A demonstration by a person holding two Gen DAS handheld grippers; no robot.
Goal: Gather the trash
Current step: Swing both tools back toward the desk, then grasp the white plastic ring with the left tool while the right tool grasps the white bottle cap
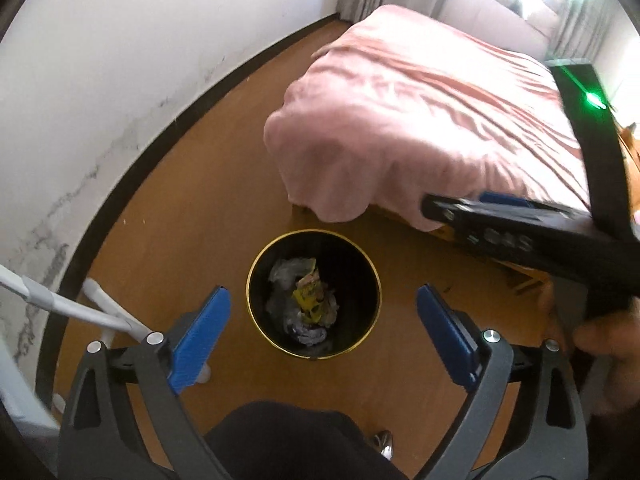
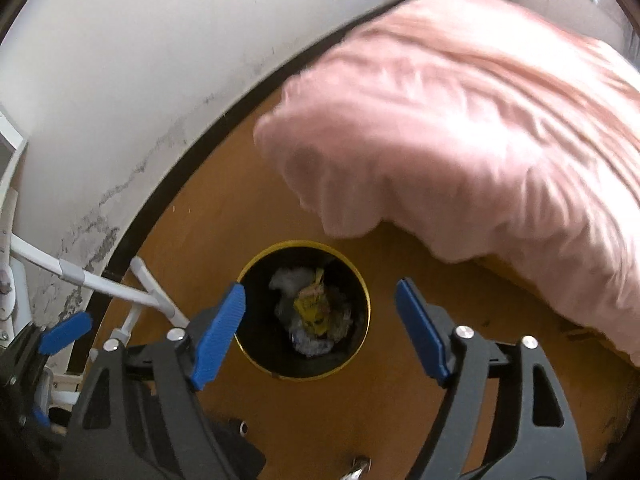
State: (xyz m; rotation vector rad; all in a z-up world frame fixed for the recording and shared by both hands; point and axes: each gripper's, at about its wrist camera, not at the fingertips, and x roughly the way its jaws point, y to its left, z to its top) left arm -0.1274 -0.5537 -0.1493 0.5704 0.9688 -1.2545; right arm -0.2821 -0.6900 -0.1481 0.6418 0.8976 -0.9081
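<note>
Left wrist view looks down past the left gripper [image 1: 323, 330], whose blue pads stand spread wide with nothing between them, onto a black bin [image 1: 314, 354] with a gold rim standing on the wooden floor [image 1: 192, 208] near the corner of a bed draped in a pink cover [image 1: 420, 120]. Crumpled trash [image 1: 304, 300], grey-white wrappers with a yellow scrap among them, lies at the bottom of the bin. The right wrist view shows much the same: the right gripper [image 2: 320, 330] hangs above the bin [image 2: 356, 356] with its jaws released and empty, the trash [image 2: 312, 312] visible between its pads. Judging from both empty grippers poised over a bin that already holds litter, the task seems to stand either at the end of a drop or just ahead of gathering the bin's contents; the next move would call for finding any remaining litter or taking hold of the bin itself, though which cannot be told. No loose trash is visible on the floor in either view. The right gripper's body crosses the left view as a blurred dark shape, a white stand [image 2: 152, 300] by the wall is cut off, and the floor under the bed is hidden by the cover.
</note>
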